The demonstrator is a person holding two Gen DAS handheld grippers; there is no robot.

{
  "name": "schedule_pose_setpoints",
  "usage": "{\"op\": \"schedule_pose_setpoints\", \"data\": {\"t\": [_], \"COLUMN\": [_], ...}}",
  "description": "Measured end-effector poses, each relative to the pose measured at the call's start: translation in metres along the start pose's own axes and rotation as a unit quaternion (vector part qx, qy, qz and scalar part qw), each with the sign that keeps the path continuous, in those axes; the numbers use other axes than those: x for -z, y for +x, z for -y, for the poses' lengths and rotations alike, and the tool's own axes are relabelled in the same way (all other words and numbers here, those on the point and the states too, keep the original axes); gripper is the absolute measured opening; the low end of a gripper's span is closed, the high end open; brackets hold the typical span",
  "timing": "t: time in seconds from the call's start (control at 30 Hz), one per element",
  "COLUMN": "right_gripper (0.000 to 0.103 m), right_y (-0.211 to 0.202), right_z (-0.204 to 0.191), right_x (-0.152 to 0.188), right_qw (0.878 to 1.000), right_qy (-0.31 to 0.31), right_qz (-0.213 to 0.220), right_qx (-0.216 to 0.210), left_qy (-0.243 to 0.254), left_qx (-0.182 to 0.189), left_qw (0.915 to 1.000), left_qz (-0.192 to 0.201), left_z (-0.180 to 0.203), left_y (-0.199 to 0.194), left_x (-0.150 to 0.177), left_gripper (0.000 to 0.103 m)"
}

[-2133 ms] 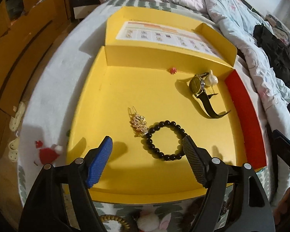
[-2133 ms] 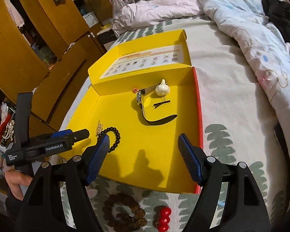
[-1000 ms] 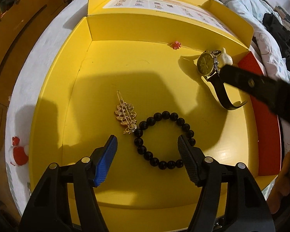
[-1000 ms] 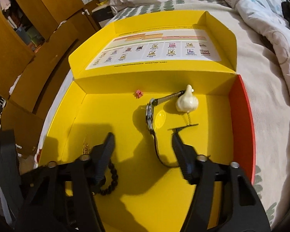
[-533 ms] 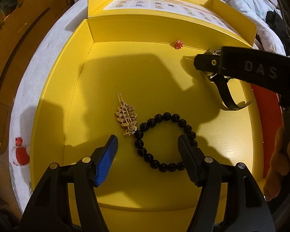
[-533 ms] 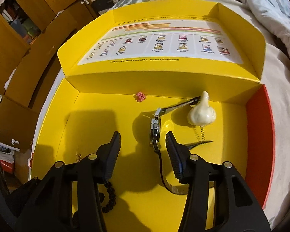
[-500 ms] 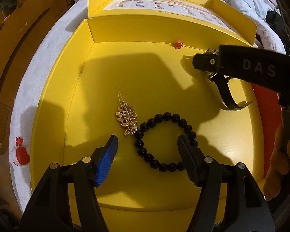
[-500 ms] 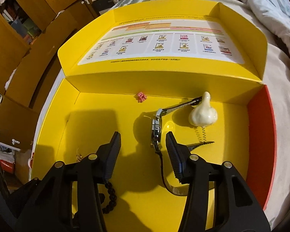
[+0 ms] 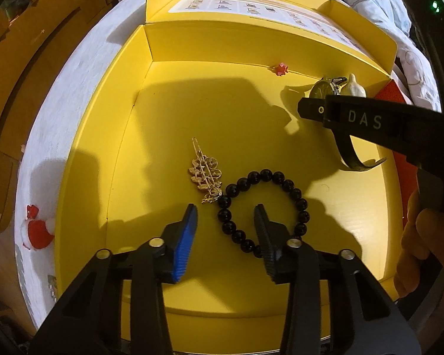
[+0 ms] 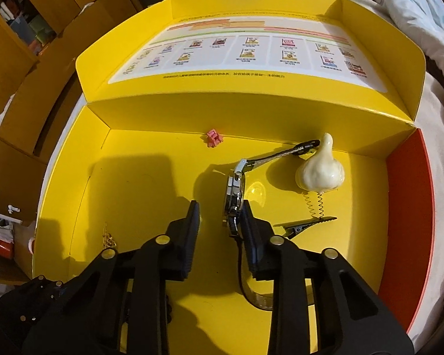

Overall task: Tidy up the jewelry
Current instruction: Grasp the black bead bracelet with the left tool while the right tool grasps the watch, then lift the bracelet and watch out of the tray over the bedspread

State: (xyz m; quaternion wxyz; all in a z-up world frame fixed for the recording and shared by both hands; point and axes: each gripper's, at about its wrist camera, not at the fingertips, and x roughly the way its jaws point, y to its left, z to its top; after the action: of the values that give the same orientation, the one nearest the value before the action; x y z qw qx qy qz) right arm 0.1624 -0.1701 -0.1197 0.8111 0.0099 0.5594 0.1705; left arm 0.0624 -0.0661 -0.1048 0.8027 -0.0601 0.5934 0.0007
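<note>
Watch (image 10: pixel 235 195) stands on edge near the far right of the yellow box (image 10: pixel 74 195), face to the left, strap ends running out: one toward the far wall, the other curling back under the right gripper (image 10: pixel 219 216). Case sits just at the inner face of the gripper's right finger, not clearly between the two. Jaws are closing; gap still shows between them with nothing clearly pinched. My read: gripper needs to shift a touch right so the case's thin axis falls across the gap, otherwise it shuts on air or knocks the watch flat.

Bead bracelet (image 9: pixel 266 207) lies flat near the front of the box, its left arc in line with the left gripper (image 9: pixel 225 224). Those jaws are also closing, pads not on the beads yet. Gold hair clip (image 9: pixel 205 174) touches the bracelet's upper left, long axis pointing away from the gripper; risk of dragging it along.

Right hand is nearer the watch, left nearer the bracelet.

White garlic-shaped clip (image 10: pixel 319 171) sits just right of the watch, near the red side wall. Small pink charm (image 10: pixel 213 138) at the far wall.

Writing: "DAS" on the right gripper's body in the left wrist view. Lid chart print too small to read.
</note>
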Motion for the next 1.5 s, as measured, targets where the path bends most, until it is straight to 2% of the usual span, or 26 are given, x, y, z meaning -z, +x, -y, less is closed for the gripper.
{"op": "schedule_pose_setpoints", "data": {"t": [0.27,0.63,1.07,1.5], "right_gripper": [0.015,0.013,0.013,0.013], "right_y": [-0.001,-0.016,-0.070,-0.128], "right_z": [0.004,0.008,0.007,0.010], "right_x": [0.001,0.001,0.001,0.008], "right_qw": [1.000,1.000,0.998,0.995], "right_qy": [0.000,0.006,0.010,0.013], "right_qz": [-0.004,0.007,0.050,0.087], "right_qx": [0.007,-0.003,-0.027,-0.048], "left_qy": [-0.003,-0.005,-0.013,-0.010], "left_qx": [0.013,0.038,0.087,0.104], "left_qw": [0.9999,0.9993,0.9941,0.9887], "left_qz": [-0.004,0.004,0.063,0.107], "left_z": [-0.004,-0.005,-0.005,0.001], "left_y": [-0.001,-0.014,-0.059,-0.104], "left_x": [-0.003,-0.001,-0.002,-0.002], "left_gripper": [0.012,0.010,0.009,0.009]}}
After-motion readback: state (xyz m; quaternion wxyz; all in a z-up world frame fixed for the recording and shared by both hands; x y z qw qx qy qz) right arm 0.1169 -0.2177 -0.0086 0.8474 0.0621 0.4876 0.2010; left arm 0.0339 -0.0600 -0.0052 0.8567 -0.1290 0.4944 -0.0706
